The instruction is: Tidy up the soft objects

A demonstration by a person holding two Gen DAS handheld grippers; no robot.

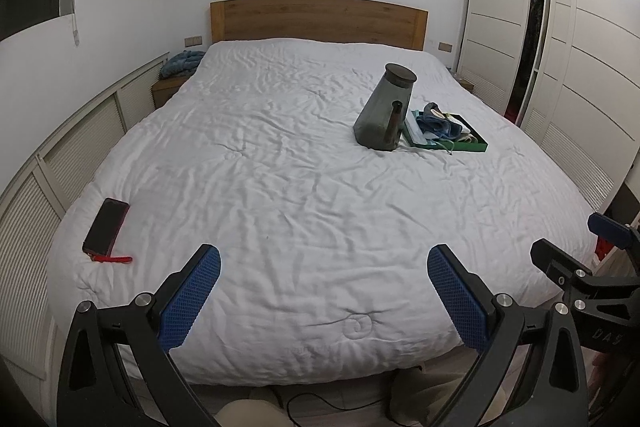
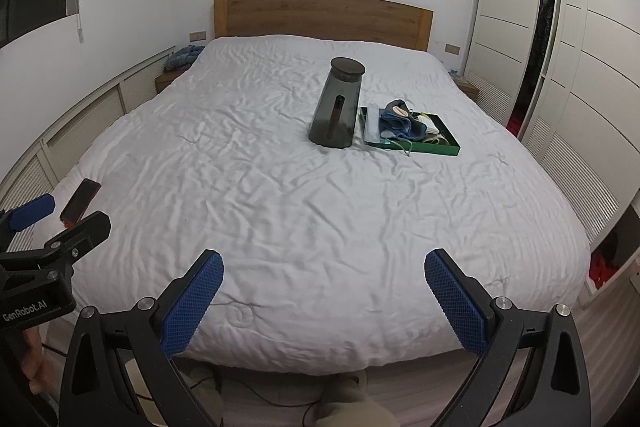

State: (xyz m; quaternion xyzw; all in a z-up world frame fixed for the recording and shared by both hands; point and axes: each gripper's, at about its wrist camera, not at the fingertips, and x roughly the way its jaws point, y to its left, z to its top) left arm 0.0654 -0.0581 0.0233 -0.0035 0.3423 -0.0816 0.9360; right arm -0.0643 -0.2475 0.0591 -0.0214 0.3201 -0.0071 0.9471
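A shallow green tray [image 1: 476, 145] [image 2: 448, 146] lies on the right half of the white bed [image 1: 280, 167] [image 2: 260, 187]. Blue cloths [image 1: 434, 125] [image 2: 398, 125] and pale soft items are piled in it. A dark grey jug [image 1: 384, 111] [image 2: 336, 107] with a brown lid stands just left of the tray. My left gripper [image 1: 324, 291] is open over the foot of the bed, holding nothing. My right gripper [image 2: 324, 291] is open too, also empty, far short of the tray. Each gripper shows at the edge of the other's view.
A black phone [image 1: 106, 227] [image 2: 80, 201] in a red case lies at the bed's near left edge. A blue blanket [image 1: 182, 63] [image 2: 184, 55] sits on the left nightstand. White wardrobes [image 1: 560, 47] [image 2: 568, 47] line the right side, one door ajar. A wooden headboard [image 1: 316, 19] stands behind.
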